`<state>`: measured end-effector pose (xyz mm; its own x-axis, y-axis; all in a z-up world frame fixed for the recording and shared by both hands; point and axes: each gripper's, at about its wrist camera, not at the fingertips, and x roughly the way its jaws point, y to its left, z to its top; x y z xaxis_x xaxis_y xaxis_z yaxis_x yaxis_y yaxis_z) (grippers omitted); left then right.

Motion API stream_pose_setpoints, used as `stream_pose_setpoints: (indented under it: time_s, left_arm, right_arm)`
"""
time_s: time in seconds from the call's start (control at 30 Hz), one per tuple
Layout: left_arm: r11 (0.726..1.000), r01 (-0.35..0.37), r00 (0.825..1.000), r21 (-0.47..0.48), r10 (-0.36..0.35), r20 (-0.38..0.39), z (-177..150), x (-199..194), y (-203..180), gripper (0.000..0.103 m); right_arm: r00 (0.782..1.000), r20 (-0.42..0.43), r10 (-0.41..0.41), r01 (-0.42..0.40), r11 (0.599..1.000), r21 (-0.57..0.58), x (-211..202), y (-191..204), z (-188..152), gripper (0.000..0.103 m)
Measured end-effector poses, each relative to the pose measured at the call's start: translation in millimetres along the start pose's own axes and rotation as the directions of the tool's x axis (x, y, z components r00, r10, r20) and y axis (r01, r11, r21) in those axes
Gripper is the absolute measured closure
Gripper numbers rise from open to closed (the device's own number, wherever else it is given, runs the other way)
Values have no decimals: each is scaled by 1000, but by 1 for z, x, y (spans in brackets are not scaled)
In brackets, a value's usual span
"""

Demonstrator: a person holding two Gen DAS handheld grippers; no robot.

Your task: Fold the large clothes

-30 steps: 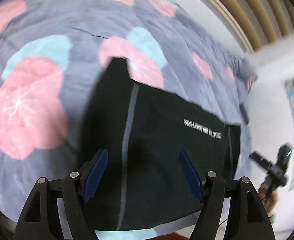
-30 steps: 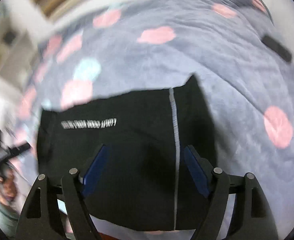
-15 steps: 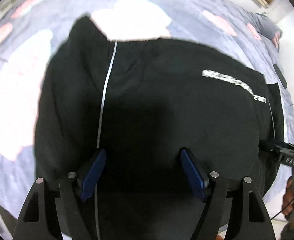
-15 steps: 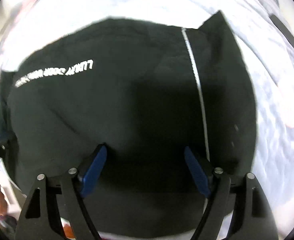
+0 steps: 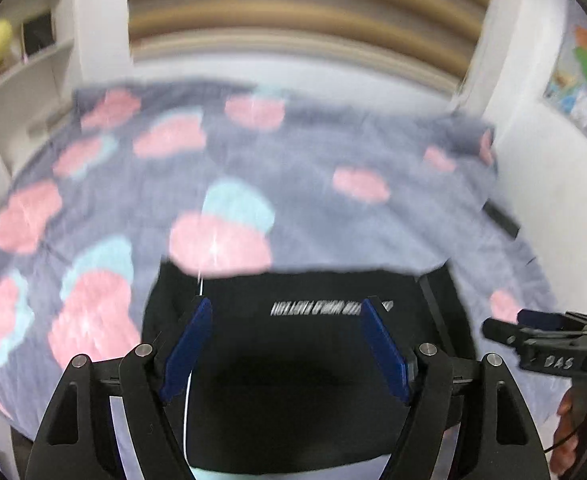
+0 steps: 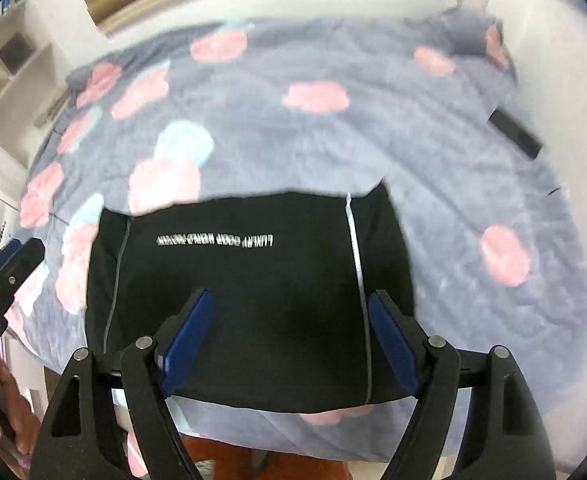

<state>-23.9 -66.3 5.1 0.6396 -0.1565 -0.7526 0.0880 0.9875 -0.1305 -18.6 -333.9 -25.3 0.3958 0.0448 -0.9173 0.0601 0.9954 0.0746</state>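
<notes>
- Left gripper [image 5: 285,344]: fingers spread wide, nothing between them, raised over the black garment [image 5: 293,380].
- Right gripper [image 6: 289,336]: same, spread wide and holding nothing, above the garment's near half.
- Garment lies folded flat at the near edge of the bed cover [image 6: 333,140], white lettering facing up.
- Left view only: the other gripper at the right edge and a wall poster [image 5: 585,80].
- Right view only: the cover's front edge, plus a dark flat object [image 6: 513,136] at the bed's right side.

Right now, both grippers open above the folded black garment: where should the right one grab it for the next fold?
Judging by its flat, rectangular lie, take the black garment at its near right corner, just outside the white stripe. The right gripper should come in low from the bed's near edge, where the hem is exposed.
</notes>
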Motion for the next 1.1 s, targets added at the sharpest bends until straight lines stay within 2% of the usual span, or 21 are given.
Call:
stream_pose_setpoints:
  time_s: [0.1,0.2,0.3,0.37,0.5,0.6,0.7,1.1]
  left_arm:
    - [999,-6,997,34,3,80,22,-39,-24,25]
    - [998,-18,987,60,8,160,34,-68,-49,25]
    - [996,-60,984,62,48,174,39,-77,-67,24]
    - [996,-70,986,50,62,154,34,-76,-73,24]
    - [997,-78,993,0,78,92,22,-70,-70,24]
    - [992,-124,989,-31,126,75,14,-63,-66,24]
    - [989,-145,988,-32,146,57,11,-59,-64,24]
    - [981,-188,981,-37,190,43,1,-54,-71,24]
  right_arm:
    - [995,94,-29,30,1000,-9,-45,4,6,16]
    - [981,186,-49,49,999,4,-77,5,9,13]
    - [969,242,-58,57,998,10,-95,6,10,12]
    - [964,255,-74,76,997,2,-101,8,9,12]
    - [968,235,-84,87,996,-1,-93,11,3,12]
    - [981,191,-44,43,999,10,-81,7,0,12]
    - [984,172,-40,40,999,6,-71,9,-3,12]
    - [988,153,-27,29,1000,-9,-61,0,-10,12]
